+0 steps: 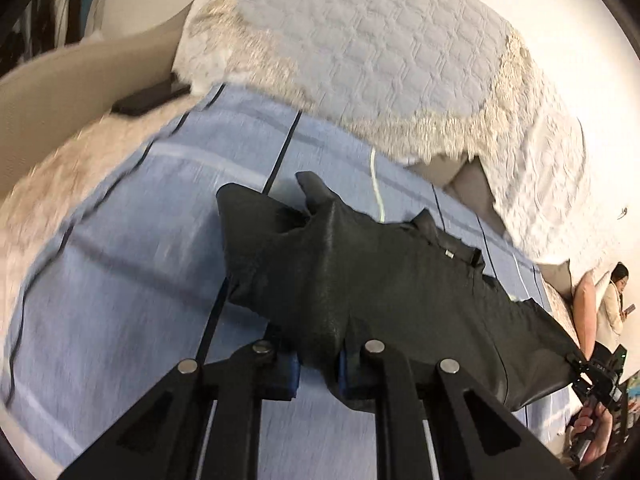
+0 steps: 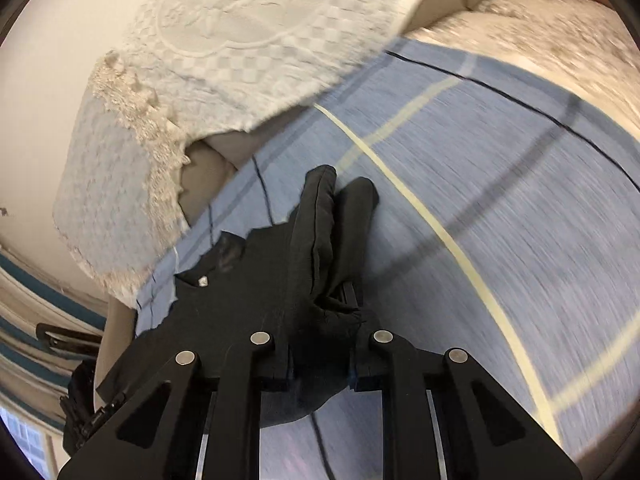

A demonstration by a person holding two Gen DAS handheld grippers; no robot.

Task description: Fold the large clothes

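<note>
A large black garment [image 1: 372, 280] hangs stretched between my two grippers above a blue checked sheet [image 1: 120, 280]. My left gripper [image 1: 318, 372] is shut on one bunched edge of it. In the left wrist view the garment runs right to my right gripper [image 1: 592, 376], which pinches its far corner. In the right wrist view my right gripper [image 2: 320, 368] is shut on a bunched fold of the black garment [image 2: 248, 296], whose collar with a small label points left. The blue sheet [image 2: 500, 220] lies below it.
A white quilted lace-edged cover [image 1: 380, 48] drapes the beige sofa back [image 1: 60, 88]. A dark phone-like object [image 1: 150, 98] lies by the sofa arm. A person [image 1: 612, 304] stands at far right. Grey cushions [image 2: 208, 176] show under the cover.
</note>
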